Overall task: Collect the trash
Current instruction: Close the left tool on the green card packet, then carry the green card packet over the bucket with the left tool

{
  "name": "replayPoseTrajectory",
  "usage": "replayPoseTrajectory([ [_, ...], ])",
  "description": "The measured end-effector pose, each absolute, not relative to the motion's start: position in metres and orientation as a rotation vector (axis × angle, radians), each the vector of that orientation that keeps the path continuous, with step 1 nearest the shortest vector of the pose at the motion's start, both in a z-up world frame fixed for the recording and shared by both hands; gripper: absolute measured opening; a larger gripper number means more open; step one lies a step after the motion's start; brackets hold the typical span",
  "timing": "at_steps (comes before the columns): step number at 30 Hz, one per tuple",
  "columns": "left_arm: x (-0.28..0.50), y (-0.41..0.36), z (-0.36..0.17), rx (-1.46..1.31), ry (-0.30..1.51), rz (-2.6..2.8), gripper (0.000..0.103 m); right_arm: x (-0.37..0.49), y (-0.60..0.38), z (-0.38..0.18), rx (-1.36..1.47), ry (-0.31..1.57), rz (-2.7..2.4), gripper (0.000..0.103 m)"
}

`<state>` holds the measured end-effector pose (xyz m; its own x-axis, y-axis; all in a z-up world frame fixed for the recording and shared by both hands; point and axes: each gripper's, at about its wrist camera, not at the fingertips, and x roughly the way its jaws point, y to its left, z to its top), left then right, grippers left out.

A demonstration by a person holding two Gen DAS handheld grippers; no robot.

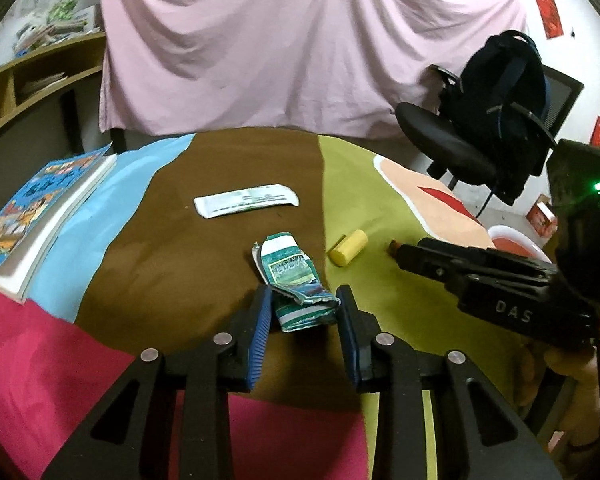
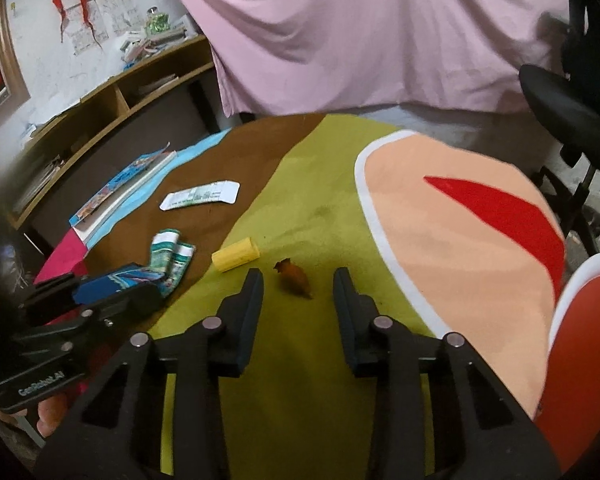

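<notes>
- on the cloth, the left gripper (image 1: pixel 304 300) stands apart, jaws either side of the crumpled carton (image 1: pixel 294 280).
- right gripper (image 2: pixel 298 280), also apart, straddles a brown scrap (image 2: pixel 294 276).
- yellow roll (image 2: pixel 236 258) lies at ten o'clock from the scrap.
- best to close squarely on each, low to the cloth.

A lived-in home room: a pink bedsheet (image 1: pixel 300 40) draped over the back wall, a wooden shelf unit (image 2: pixel 112 96) stacked with papers, a black office chair (image 1: pixel 480 136) carrying a dark backpack (image 1: pixel 508 92), red paper decorations (image 1: pixel 548 16) on white plaster.
</notes>
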<state>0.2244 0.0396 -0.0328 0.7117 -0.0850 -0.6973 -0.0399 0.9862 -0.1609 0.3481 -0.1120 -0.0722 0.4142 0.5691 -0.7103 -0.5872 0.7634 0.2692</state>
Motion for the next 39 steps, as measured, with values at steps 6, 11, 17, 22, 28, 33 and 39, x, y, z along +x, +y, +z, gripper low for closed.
replayPoseTrajectory([
  [6, 0.221, 0.033, -0.028, -0.136, 0.769, -0.008, 0.027, 0.351, -0.104, -0.077, -0.041, 0.915, 0.727, 0.043],
  [11, 0.214, 0.031, -0.023, -0.119, 0.724, 0.004, 0.027, 0.343, -0.109, -0.069, -0.039, 0.859, 0.727, 0.042],
  [17, 0.205, 0.020, -0.014, -0.072, 0.663, 0.004, 0.027, 0.320, -0.127, -0.048, -0.015, 0.701, 0.722, 0.042],
  [22, 0.199, 0.007, 0.000, -0.052, 0.601, -0.010, 0.027, 0.294, -0.150, -0.027, 0.035, 0.521, 0.683, 0.042],
  [28, 0.191, -0.018, 0.030, -0.026, 0.476, -0.051, 0.027, 0.271, -0.181, -0.005, 0.057, 0.358, 0.611, 0.042],
  [33, 0.186, -0.050, 0.052, 0.023, 0.386, -0.106, 0.027, 0.257, -0.214, 0.012, 0.088, 0.263, 0.542, 0.042],
  [39, 0.182, -0.093, 0.066, 0.067, 0.319, -0.194, 0.027, 0.248, -0.257, 0.027, 0.143, 0.189, 0.456, 0.042],
])
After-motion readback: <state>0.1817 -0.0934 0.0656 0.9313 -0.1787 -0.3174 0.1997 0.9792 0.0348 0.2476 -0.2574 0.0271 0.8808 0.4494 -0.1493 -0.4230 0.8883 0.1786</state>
